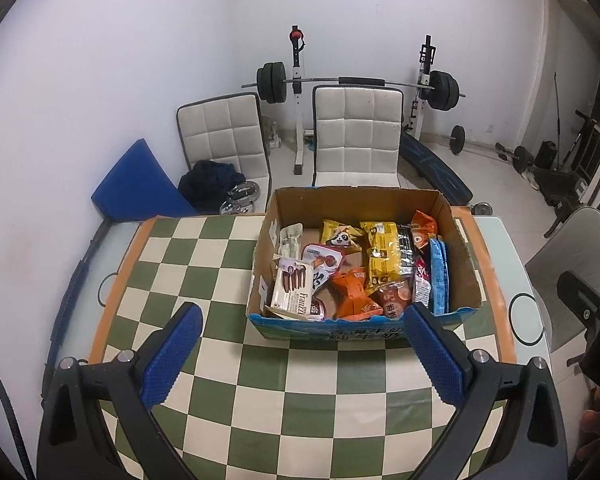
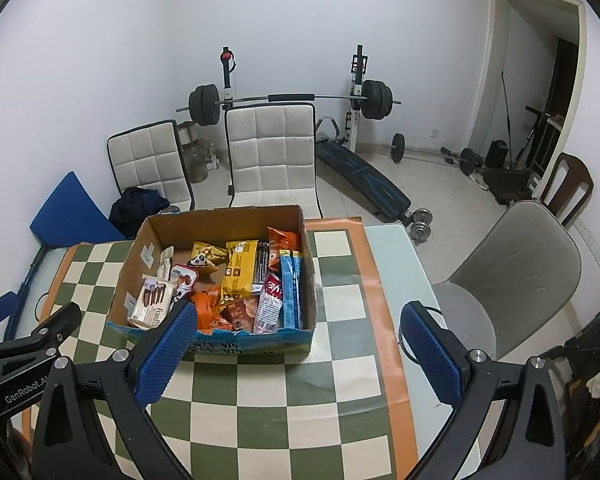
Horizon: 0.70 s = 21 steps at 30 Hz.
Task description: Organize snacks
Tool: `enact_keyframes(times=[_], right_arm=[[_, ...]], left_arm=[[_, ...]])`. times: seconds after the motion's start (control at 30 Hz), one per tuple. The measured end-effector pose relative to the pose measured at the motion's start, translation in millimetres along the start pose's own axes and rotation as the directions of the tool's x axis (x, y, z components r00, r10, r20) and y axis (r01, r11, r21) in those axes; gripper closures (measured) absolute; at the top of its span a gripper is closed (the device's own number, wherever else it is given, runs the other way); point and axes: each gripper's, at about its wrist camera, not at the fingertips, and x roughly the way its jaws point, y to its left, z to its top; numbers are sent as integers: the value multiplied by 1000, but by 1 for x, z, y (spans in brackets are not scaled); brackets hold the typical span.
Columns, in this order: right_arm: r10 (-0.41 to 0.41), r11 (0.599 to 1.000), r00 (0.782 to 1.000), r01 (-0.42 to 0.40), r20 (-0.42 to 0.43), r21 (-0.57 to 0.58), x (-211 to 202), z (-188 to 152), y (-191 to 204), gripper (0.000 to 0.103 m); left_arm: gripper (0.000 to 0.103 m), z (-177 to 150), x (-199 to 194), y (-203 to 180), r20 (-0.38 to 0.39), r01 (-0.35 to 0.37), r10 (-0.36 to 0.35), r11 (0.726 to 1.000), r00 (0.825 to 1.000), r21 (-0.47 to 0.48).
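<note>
Cardboard box [image 1: 364, 204] sits on the green/cream checked cloth [image 1: 300, 392], toward the far side of the table [image 2: 396, 280], top open, flaps up. Inside, snacks packed tight: white Franzzi pack [image 1: 294, 294] at near-left corner, orange pack [image 1: 354, 294] beside it, long yellow bag [image 1: 384, 256] in the middle, panda pack [image 1: 340, 236] behind, blue pack [image 1: 439, 280] standing on edge vs. the right wall, red-orange bag [image 1: 424, 226] in the far-right corner. Some bare cardboard floor shows at far left of the box.

Left gripper [image 1: 302, 354] hangs over the cloth just short of the box's near wall, jaws spread wide, nothing between them; right blue pad overlaps the box's near-right corner in view. Right gripper [image 2: 296, 354] is likewise wide apart and empty, lower right of the box; its left pad covers the box's near-left corner in its own view. Each gripper's black body shows at the edge of the other's cam, so the two are side by side, apart.

Around: two white quilted chairs [image 1: 356, 136] pushed up behind the table, dark cloth heap [image 1: 212, 184] on the left one. Blue pad [image 1: 136, 184] leans at the wall, left. Barbell rack [image 1: 360, 84] behind the chairs, blue bench [image 2: 364, 178] and loose weights on the floor. Grey chair [image 2: 512, 264] at table's right edge, wood chair behind it. Cloth between grippers and box is bare; only the box's near wall stands ahead of the snacks.
</note>
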Motion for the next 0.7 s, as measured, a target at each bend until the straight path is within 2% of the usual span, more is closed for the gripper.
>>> enact_keyframes(times=[0.7], right_arm=[[-1,1000,1000,1,-13,-3,10,-4,3,0]], left_arm=[[0,2,9,-1,-2,-2,2,1000,1000,-1]])
